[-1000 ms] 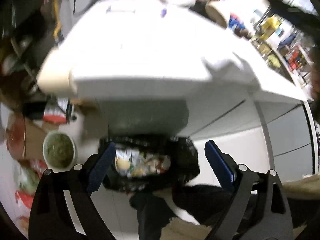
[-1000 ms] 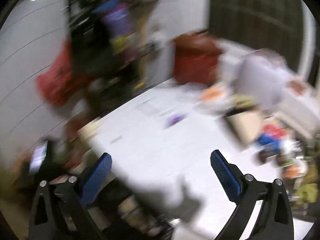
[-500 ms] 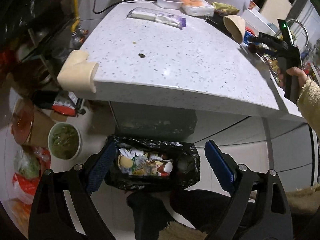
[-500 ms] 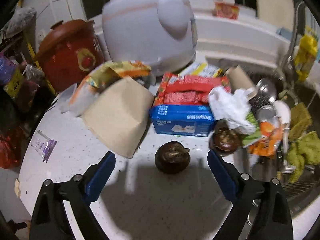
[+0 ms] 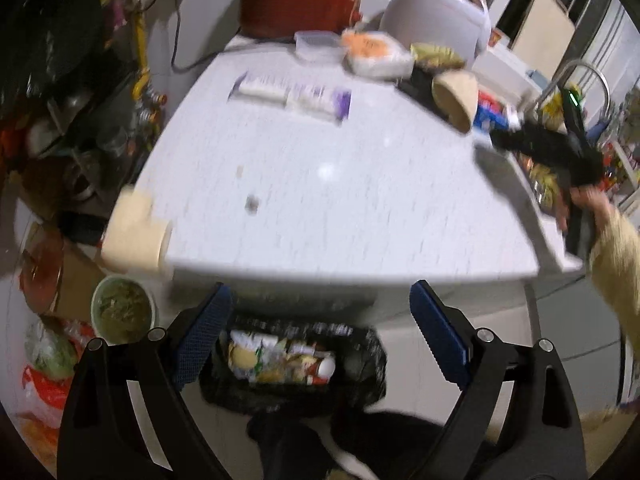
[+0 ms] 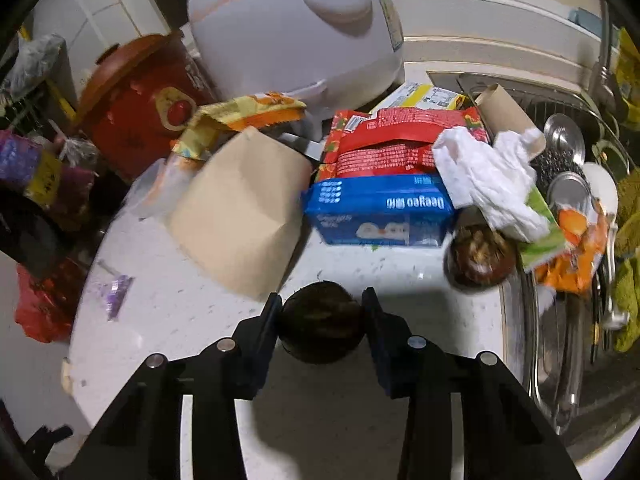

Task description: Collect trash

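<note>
My right gripper [image 6: 322, 304] is shut on a dark brown round fruit husk [image 6: 320, 328] on the white counter [image 6: 168, 304]. A second brown husk [image 6: 478, 256] lies to its right by the sink edge. My left gripper [image 5: 320, 320] is open and empty above the black-lined trash bin [image 5: 296, 364], which holds wrappers and scraps on the floor below the counter edge. In the left wrist view the right gripper [image 5: 548, 148] shows at the counter's far right, held by a hand.
A tan paper bag [image 6: 240, 212], blue wipes pack [image 6: 380, 216], red wrappers [image 6: 384, 140], crumpled tissue [image 6: 488, 176], white rice cooker [image 6: 296, 28] and red pot [image 6: 140, 108] crowd the counter back. The sink [image 6: 568, 240] holds dishes. A purple wrapper [image 5: 292, 96] lies on the counter.
My right gripper has moved forward and shut on the nearer brown husk. The left gripper has tilted up, showing more of the counter, with the bin still below.
</note>
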A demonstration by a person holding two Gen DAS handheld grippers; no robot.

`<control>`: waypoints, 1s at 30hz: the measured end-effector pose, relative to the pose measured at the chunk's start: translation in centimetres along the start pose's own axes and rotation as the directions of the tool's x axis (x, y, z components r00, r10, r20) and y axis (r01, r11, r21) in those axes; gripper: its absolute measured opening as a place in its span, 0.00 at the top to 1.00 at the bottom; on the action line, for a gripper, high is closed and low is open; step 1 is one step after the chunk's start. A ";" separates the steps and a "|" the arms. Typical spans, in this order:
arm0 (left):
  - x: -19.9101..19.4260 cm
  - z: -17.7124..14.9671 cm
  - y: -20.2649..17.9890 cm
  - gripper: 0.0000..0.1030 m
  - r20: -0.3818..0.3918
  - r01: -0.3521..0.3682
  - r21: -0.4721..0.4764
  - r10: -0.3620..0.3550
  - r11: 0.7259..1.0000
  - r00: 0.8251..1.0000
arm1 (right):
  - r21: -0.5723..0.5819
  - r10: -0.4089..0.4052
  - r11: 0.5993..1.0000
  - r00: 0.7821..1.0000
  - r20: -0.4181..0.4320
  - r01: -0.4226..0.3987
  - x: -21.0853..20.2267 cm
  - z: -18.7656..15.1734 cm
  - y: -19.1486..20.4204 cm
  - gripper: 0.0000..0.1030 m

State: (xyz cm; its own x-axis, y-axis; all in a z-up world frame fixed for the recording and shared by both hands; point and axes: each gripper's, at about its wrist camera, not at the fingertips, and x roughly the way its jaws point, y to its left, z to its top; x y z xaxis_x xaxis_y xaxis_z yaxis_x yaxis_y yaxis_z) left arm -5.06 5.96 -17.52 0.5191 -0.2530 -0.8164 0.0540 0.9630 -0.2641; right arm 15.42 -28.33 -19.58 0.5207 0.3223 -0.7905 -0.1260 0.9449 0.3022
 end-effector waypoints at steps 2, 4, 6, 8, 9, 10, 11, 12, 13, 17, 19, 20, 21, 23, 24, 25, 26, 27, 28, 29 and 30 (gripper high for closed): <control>0.6 2.8 -0.1 0.14 0.032 0.004 -0.018 -0.004 1.000 0.999 | -0.011 0.039 0.999 0.999 0.018 -0.039 -1.8 -0.8 0.8 0.60; 1.7 5.6 -0.2 0.14 0.054 -0.035 -0.037 0.037 0.999 0.998 | -0.027 0.085 0.996 0.996 0.027 -0.084 -3.3 -1.9 1.7 0.60; 3.4 8.3 0.2 0.14 0.032 -0.076 -0.104 0.080 0.992 0.996 | -0.044 0.102 0.994 0.994 0.030 -0.100 -4.4 -2.7 2.6 0.60; 5.1 10.7 1.3 0.14 0.003 -0.070 -0.229 0.073 0.971 0.997 | -0.047 0.137 0.990 0.990 0.032 -0.135 -5.2 -3.5 3.3 0.60; 5.7 11.7 1.8 0.14 -0.008 -0.083 -0.291 0.084 0.953 0.996 | -0.046 0.149 0.988 0.988 0.034 -0.147 -5.5 -3.9 3.7 0.60; 6.2 12.5 2.3 0.14 -0.018 -0.104 -0.344 0.105 0.933 0.994 | -0.043 0.167 0.985 0.985 0.036 -0.165 -5.8 -4.2 3.9 0.60; 6.8 13.8 2.8 0.14 -0.020 -0.139 -0.403 0.144 0.905 0.989 | -0.037 0.184 0.982 0.982 0.037 -0.183 -6.0 -4.4 4.0 0.60; 7.2 14.6 3.1 0.14 -0.019 -0.158 -0.431 0.166 0.888 0.986 | -0.033 0.202 0.979 0.979 0.035 -0.201 -6.2 -4.6 4.3 0.60; 7.5 15.3 3.3 0.14 -0.025 -0.181 -0.459 0.191 0.870 0.981 | -0.033 0.214 0.976 0.976 0.035 -0.213 -6.5 -4.9 4.5 0.60; 9.0 18.4 3.2 0.14 -0.057 -0.275 -0.528 0.289 0.803 0.956 | -0.046 0.244 0.969 0.969 0.030 -0.243 -6.9 -5.6 5.1 0.60; 10.1 19.1 3.5 0.14 -0.110 -0.325 -0.565 0.321 0.759 0.941 | -0.047 0.257 0.966 0.966 0.025 -0.255 -7.0 -5.7 5.1 0.60; 10.8 19.3 3.9 0.14 -0.148 -0.352 -0.604 0.334 0.715 0.931 | -0.045 0.261 0.965 0.965 0.024 -0.260 -7.0 -5.7 4.9 0.60; 11.2 19.4 4.1 0.14 -0.167 -0.364 -0.630 0.339 0.686 0.926 | -0.041 0.264 0.964 0.964 0.026 -0.263 -7.0 -5.7 4.7 0.60; 11.9 19.3 4.4 0.14 -0.206 -0.375 -0.680 0.327 0.630 0.923 | -0.034 0.275 0.961 0.961 0.028 -0.274 -7.1 -5.6 4.2 0.60; 12.6 19.7 4.6 0.14 -0.232 -0.381 -0.705 0.313 0.599 0.921 | -0.033 0.277 0.961 0.960 0.029 -0.276 -7.2 -5.5 4.0 0.60; 13.1 19.7 4.7 0.14 -0.248 -0.386 -0.719 0.305 0.578 0.919 | -0.032 0.281 0.960 0.959 0.030 -0.280 -7.3 -5.5 3.7 0.60; 13.5 19.8 4.8 0.14 -0.257 -0.389 -0.732 0.302 0.560 0.918 | -0.033 0.285 0.958 0.958 0.029 -0.284 -7.4 -5.4 3.6 0.60; 13.9 19.8 4.9 0.14 -0.265 -0.389 -0.745 0.294 0.542 0.918 | -0.037 0.286 0.958 0.958 0.029 -0.285 -7.4 -5.3 3.4 0.60; 14.3 19.7 4.9 0.14 -0.276 -0.391 -0.755 0.285 0.526 0.918 | -0.045 0.287 0.957 0.957 0.029 -0.286 -7.6 -5.1 3.3 0.60; 14.3 19.6 4.8 0.14 -0.279 -0.399 -0.756 0.295 0.519 0.914 | -0.053 0.288 0.957 0.957 0.029 -0.286 -7.7 -5.0 3.3 0.60; 14.4 19.7 4.7 0.14 -0.278 -0.408 -0.759 0.313 0.508 0.908 | -0.059 0.291 0.956 0.956 0.030 -0.289 -7.8 -4.8 3.2 0.60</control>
State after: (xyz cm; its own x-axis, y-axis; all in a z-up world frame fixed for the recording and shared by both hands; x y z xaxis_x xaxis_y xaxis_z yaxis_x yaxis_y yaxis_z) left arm 19.42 8.67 -20.40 0.2512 0.0460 -0.9668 -0.8312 0.5222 -0.1911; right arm 6.86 -27.52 -14.99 0.4864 0.5815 -0.6522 -0.3206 0.8131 0.4858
